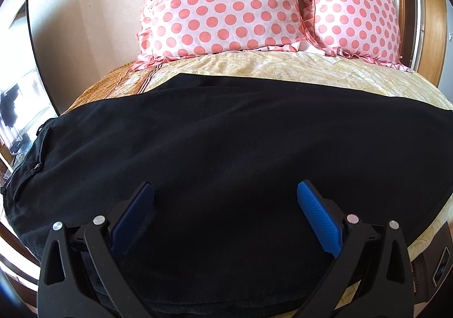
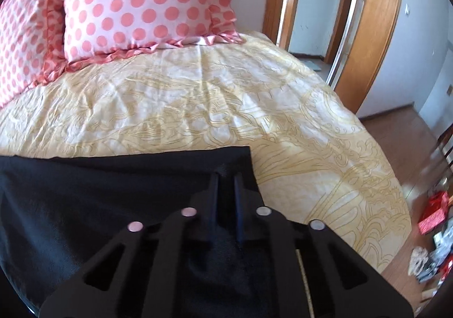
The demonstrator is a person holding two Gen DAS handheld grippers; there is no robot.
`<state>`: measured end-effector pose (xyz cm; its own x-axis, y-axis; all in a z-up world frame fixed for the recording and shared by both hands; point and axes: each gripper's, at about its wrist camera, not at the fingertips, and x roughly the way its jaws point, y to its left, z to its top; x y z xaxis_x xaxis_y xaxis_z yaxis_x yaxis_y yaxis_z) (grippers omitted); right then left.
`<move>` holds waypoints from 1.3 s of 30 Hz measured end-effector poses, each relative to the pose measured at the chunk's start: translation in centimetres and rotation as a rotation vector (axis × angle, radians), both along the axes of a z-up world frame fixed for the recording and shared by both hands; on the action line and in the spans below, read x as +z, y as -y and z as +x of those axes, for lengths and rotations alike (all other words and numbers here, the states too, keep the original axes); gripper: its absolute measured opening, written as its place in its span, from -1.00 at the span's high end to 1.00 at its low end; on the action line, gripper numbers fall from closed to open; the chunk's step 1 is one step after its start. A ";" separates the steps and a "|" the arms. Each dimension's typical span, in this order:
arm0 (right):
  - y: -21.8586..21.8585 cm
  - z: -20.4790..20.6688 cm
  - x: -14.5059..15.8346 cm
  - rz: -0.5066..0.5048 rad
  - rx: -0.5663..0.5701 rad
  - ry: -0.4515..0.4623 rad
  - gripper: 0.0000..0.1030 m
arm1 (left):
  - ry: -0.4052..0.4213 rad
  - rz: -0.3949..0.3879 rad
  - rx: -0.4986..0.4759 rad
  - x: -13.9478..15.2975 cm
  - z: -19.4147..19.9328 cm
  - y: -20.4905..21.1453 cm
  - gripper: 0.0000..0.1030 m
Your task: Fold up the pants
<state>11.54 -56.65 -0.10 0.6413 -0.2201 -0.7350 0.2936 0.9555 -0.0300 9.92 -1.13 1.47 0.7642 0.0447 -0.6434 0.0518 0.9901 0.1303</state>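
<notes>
1. Yellow patterned bed cover (image 2: 198, 97) carries the black pants (image 1: 226, 133), spread flat across the bed below two pink polka-dot pillows (image 1: 220, 3).
2. Left gripper (image 1: 225, 199) hovers over the pants' near side, jaws wide apart, blue pads clear of the cloth.
3. Right gripper (image 2: 226, 176) has its jaws pinched together on the pants' far right corner.
4. No readable writing shows.

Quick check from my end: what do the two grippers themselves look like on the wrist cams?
The left gripper has black plastic arms with triangular cut-outs, round silver pins, and textured blue pads. The right gripper has the same black frame, slotted cut-outs and silver pins; its pads are not visible. No cables, sleeves or markings show.
</notes>
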 end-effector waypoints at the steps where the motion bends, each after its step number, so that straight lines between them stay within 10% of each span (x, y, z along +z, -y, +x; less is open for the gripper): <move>1: -0.2 -0.1 0.5 -0.007 -0.005 0.022 0.86 | 0.000 0.000 -0.001 0.0 0.0 0.0 -0.97; 5: 0.3 0.0 2.5 0.012 -0.020 0.105 0.86 | -0.001 0.002 -0.001 0.0 0.1 -0.1 -0.97; 11: -0.3 2.6 -0.1 -0.068 -0.027 -0.043 0.81 | 0.003 -0.002 0.007 0.0 0.1 -0.1 -0.97; 13: -0.2 2.5 0.3 -0.104 -0.089 -0.075 -0.05 | 0.003 -0.003 0.007 0.0 0.0 -0.2 -0.97; 15: 0.5 1.2 1.3 -0.095 -0.140 -0.059 -0.39 | 0.004 0.000 0.002 0.0 -0.1 -0.2 -0.97; 26: 4.1 -10.6 1.3 0.277 -0.369 -0.005 -0.30 | 0.023 0.003 -0.036 0.0 -0.8 -0.4 -0.96; 39: 0.7 -11.1 -0.2 0.291 -0.327 0.049 -0.17 | 0.024 -0.011 -0.047 0.0 -1.7 -0.9 -0.96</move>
